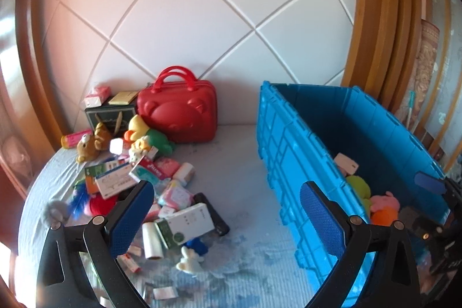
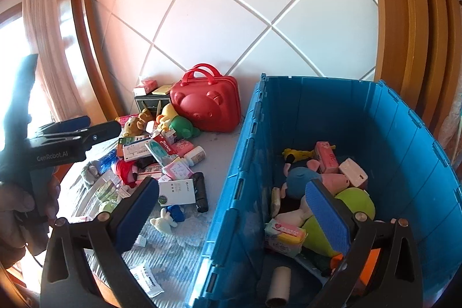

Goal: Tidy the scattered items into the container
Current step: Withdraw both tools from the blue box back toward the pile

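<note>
Evidently both grippers were empty, jaws wide apart. The left gripper (image 1: 226, 210) hung over the mat between the pile (image 1: 150, 186) and the crate (image 1: 291, 152); the right gripper (image 2: 231, 210) straddled the crate's near wall, one finger outside it, the other over the toys inside. The scattered things lay on the mat left of the crate, spreading back toward the red case (image 1: 177, 113), while the crate already held several toys and packets.

The step in hand looked like another pick from the pile. It would go best with the left gripper, which was nearer, taking something loose at the pile's edge, such as the white box (image 1: 192, 221) or the small white toy (image 1: 189, 260), not a piece buried under others. Flat cartons would want the jaws across their thin sides; soft toys would forgive a sloppier grip. The load should clear the crate's rim before being let go.

The right view showed the crate's floor: a green toy (image 2: 353, 201), a pink box (image 2: 326, 156), a cardboard tube (image 2: 278, 286). It also caught the left gripper from the side at the frame's edge. The left view showed mostly the crate's outer wall, but gave the pile more squarely.
</note>
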Action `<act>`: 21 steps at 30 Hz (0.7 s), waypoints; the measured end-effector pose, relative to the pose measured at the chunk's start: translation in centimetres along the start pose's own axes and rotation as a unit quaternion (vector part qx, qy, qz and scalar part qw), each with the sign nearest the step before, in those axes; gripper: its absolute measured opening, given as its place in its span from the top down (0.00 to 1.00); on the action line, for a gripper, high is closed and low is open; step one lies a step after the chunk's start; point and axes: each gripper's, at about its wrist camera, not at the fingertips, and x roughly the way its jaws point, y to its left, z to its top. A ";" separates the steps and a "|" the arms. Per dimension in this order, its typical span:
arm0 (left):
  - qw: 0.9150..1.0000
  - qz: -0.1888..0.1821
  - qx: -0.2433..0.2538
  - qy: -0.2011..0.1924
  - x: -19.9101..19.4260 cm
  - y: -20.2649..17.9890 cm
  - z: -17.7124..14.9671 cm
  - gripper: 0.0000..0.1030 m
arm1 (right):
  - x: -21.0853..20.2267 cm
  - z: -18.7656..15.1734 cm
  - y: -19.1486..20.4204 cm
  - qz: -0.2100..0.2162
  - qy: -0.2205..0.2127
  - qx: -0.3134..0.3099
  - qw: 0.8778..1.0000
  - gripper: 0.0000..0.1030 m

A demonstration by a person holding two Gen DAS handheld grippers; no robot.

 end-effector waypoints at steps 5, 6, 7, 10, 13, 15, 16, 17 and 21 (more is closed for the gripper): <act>0.999 0.015 -0.023 0.032 0.3 5.0 -2.9 0.01 | 0.9 0.1 3.2 0.005 0.006 -0.008 1.000 0.00; 0.999 0.016 -0.023 0.036 0.3 5.9 -3.5 0.01 | 1.3 0.1 3.8 0.006 0.010 -0.010 1.000 0.00; 0.999 0.017 -0.022 0.041 0.3 6.7 -4.1 0.01 | 1.7 0.2 4.5 0.007 0.012 -0.011 1.000 0.00; 0.998 0.022 -0.028 0.057 0.5 9.5 -5.5 0.01 | 2.6 0.3 6.7 0.010 0.019 -0.013 1.000 0.00; 0.997 0.028 -0.035 0.067 0.6 12.3 -6.7 0.01 | 3.5 0.3 9.0 0.012 0.025 -0.019 0.999 0.00; 0.996 0.031 -0.042 0.074 0.8 14.2 -7.0 0.01 | 4.4 0.4 10.5 0.012 0.031 -0.022 0.999 0.00; 0.996 0.031 -0.046 0.076 0.8 15.3 -7.2 0.01 | 4.7 0.4 11.2 0.012 0.034 -0.024 0.999 0.00; 0.995 0.032 -0.048 0.078 0.9 16.2 -7.4 0.01 | 5.1 0.3 11.9 0.012 0.037 -0.026 0.999 0.00; 0.994 0.037 -0.057 0.085 1.1 19.7 -8.2 0.01 | 7.0 -0.1 15.0 0.010 0.051 -0.034 0.998 0.00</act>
